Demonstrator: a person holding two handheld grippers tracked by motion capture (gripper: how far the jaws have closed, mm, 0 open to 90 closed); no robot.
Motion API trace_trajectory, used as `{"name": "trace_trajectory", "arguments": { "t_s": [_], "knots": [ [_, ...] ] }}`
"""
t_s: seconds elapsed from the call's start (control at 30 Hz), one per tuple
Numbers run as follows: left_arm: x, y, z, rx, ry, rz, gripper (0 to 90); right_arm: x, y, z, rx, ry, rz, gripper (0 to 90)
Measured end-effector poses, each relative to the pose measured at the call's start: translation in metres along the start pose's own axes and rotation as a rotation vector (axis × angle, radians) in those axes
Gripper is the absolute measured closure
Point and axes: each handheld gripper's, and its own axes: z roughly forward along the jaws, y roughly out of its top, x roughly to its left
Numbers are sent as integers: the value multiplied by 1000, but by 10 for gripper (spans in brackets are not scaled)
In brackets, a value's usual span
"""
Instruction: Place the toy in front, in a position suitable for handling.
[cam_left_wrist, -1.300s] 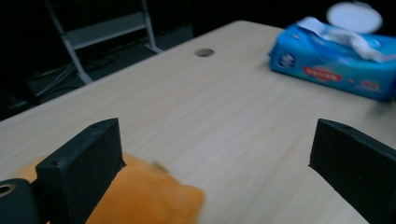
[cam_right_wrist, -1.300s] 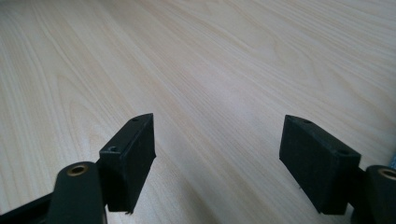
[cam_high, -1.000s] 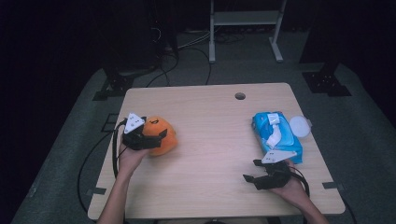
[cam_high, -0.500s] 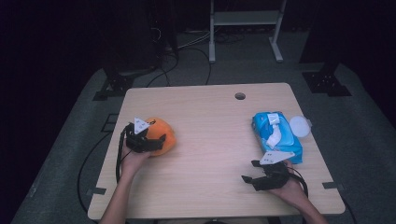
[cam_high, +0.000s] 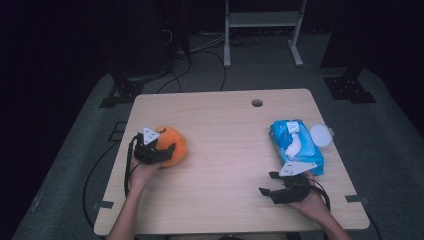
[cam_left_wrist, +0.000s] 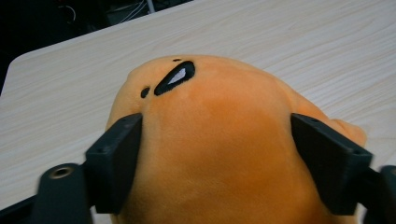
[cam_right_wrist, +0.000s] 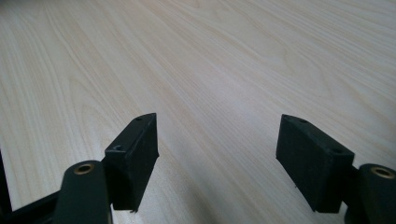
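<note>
An orange plush toy (cam_high: 175, 144) with a small black-and-white face mark lies on the left part of the wooden table (cam_high: 220, 130). My left gripper (cam_high: 167, 148) reaches over it from the person's side. In the left gripper view the jaws have just been closing, and both pads (cam_left_wrist: 119, 154) now press into the sides of the plush toy (cam_left_wrist: 210, 93). My right gripper (cam_high: 267, 183) rests low near the front right of the table and points left. Its jaws stand wide apart over bare wood (cam_right_wrist: 217, 135), with nothing between them.
A blue pack of wet wipes (cam_high: 296, 145) with a white tissue pulled out lies right behind the right gripper. A white round lid (cam_high: 320, 135) sits by the table's right edge. A cable hole (cam_high: 257, 103) is at the back. Dark floor surrounds the table.
The left gripper came a little toward the person over the plush toy, and its jaws closed in on the toy's sides. The right gripper kept still.
</note>
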Motion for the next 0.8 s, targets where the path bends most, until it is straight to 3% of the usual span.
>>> {"name": "trace_trajectory", "arguments": {
  "t_s": [0.1,0.17,0.23,0.3,0.33,0.4,0.57,0.63,0.77,0.8],
  "knots": [
    [0,0,-2,-6,-4,-6,311,0,0,0,-4,2,-2,289],
    [3,1,-7,-31,-20,-40,359,2,1,-2,-16,2,-7,299],
    [4,1,-8,-40,-25,-50,395,2,2,-3,-22,4,-4,299],
    [9,1,-11,-69,-52,-107,416,3,2,-5,-33,3,-10,304],
    [9,1,-11,-69,-52,-107,422,3,2,-5,-31,2,-9,304],
    [15,4,-18,-116,-102,-163,427,2,2,-4,-30,0,-11,304],
    [10,10,-27,-161,-128,-161,430,0,2,-6,-38,-8,-9,307],
    [3,17,-34,-200,-184,-161,429,-1,2,-8,-46,-13,-1,307],
    [-10,26,-40,-230,-233,-136,429,-4,2,-10,-50,-22,4,307],
    [-21,32,-43,-238,-265,-104,428,-6,2,-11,-56,-25,14,307]
  ]
}}
